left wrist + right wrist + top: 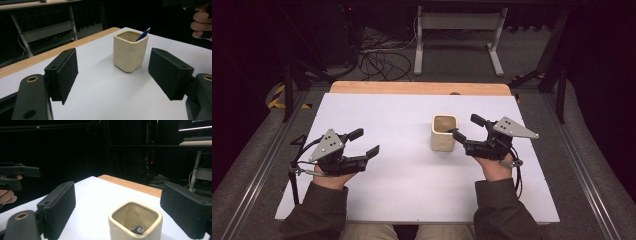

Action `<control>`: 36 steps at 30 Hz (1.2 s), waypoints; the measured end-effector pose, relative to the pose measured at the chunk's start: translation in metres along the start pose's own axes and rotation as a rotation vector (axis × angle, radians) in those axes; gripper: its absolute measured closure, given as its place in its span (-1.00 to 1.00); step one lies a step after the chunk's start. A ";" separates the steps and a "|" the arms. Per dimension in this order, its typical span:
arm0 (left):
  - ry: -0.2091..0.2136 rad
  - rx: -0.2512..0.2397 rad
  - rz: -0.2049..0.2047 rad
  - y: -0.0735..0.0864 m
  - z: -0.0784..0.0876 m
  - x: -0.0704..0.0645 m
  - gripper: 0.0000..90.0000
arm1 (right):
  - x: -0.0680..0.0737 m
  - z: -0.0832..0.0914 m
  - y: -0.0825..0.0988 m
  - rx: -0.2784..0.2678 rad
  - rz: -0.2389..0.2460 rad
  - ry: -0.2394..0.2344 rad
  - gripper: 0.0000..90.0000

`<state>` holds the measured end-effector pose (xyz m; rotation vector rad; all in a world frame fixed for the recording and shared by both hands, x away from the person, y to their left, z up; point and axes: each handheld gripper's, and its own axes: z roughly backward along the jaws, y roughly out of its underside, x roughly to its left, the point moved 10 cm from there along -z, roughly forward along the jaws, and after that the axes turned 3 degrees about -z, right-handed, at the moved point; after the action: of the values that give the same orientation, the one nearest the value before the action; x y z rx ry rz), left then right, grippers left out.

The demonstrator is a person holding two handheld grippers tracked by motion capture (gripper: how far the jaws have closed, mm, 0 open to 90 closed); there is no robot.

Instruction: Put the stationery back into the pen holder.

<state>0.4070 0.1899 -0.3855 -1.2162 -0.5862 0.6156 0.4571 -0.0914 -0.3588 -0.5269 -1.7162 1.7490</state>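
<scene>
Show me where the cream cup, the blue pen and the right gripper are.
cream cup (130, 53), left gripper view, on its front wall.
blue pen (143, 35), left gripper view, on the shaft sticking above the rim.
right gripper (465, 127), high view, midway between its open fingertips, beside the cup.

Cream cup (444, 132) just beside right gripper (466, 128); jaws apart

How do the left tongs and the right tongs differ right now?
The right tongs sit right beside the cream cup; the left tongs sit well away from it. The right tongs point left toward the cup, the left tongs point right. Both are open and hold nothing.
</scene>
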 end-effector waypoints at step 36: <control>-0.022 0.021 0.010 -0.007 0.035 0.027 -0.50 | -0.036 0.071 -0.023 -0.073 -0.028 -0.030 -0.96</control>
<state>0.4021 0.2301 -0.3680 -1.1947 -0.5914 0.6434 0.4385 -0.1691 -0.3358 -0.5087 -1.8057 1.6881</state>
